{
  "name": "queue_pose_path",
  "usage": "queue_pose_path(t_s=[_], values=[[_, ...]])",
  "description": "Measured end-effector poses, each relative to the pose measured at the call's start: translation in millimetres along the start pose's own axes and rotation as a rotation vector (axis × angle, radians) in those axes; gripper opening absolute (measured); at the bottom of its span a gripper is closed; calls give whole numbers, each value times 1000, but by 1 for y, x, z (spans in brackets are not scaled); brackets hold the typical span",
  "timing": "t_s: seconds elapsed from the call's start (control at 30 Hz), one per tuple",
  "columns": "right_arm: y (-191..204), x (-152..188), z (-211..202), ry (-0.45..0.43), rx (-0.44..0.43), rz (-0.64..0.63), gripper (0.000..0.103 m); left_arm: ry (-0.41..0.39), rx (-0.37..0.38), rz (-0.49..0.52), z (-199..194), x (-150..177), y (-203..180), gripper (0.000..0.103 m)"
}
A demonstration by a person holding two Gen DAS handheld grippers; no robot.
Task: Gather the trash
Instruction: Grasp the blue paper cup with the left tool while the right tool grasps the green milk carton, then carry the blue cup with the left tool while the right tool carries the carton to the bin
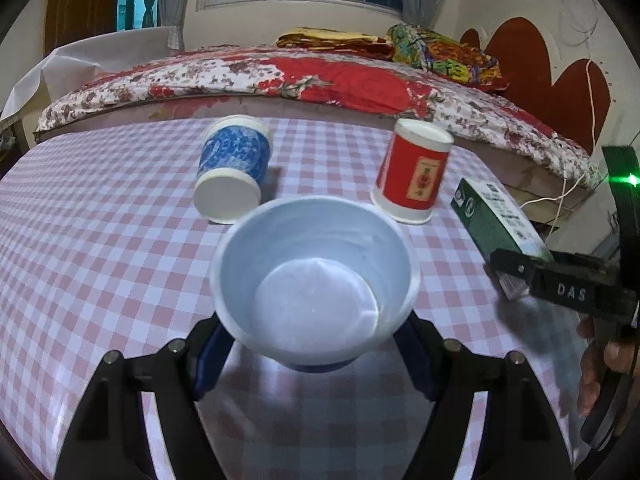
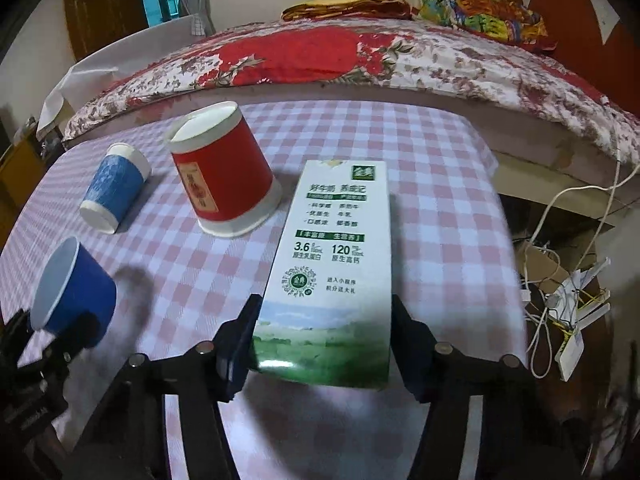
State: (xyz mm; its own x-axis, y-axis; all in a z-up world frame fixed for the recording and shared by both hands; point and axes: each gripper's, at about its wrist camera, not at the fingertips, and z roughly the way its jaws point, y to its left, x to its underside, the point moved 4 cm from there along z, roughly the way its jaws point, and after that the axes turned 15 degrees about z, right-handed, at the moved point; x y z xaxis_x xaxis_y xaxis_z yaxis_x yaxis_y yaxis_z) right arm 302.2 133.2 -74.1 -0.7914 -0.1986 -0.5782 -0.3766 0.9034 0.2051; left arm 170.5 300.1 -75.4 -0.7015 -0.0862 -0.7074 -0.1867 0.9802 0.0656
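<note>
Two gripped: empty blue cup (image 1: 316, 280), milk carton (image 2: 332, 264)

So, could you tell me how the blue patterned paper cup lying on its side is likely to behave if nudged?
The blue patterned paper cup lies on its side on the checked tablecloth, so it would probably roll, likely curving since it tapers. It looks empty and thin-walled, so probably very light and easily crushed by a firm squeeze.

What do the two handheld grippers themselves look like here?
Both grippers, left and right, are black frames with blue pads and round silver bolts. The right one's side reads "DAS" in white, with a green light; bare fingers grip it.
</note>
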Motion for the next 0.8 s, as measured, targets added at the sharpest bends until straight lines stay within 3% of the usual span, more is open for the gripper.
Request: queue_pose_path(t_s=[0.33,0.8], values=[[-24,23,-61,-110,-8,-63,55,-37,19,32,-27,-2,-33,75],[-103,59,-138,-187,35,26,56,-92,105,146,-60,-7,-117,75]])
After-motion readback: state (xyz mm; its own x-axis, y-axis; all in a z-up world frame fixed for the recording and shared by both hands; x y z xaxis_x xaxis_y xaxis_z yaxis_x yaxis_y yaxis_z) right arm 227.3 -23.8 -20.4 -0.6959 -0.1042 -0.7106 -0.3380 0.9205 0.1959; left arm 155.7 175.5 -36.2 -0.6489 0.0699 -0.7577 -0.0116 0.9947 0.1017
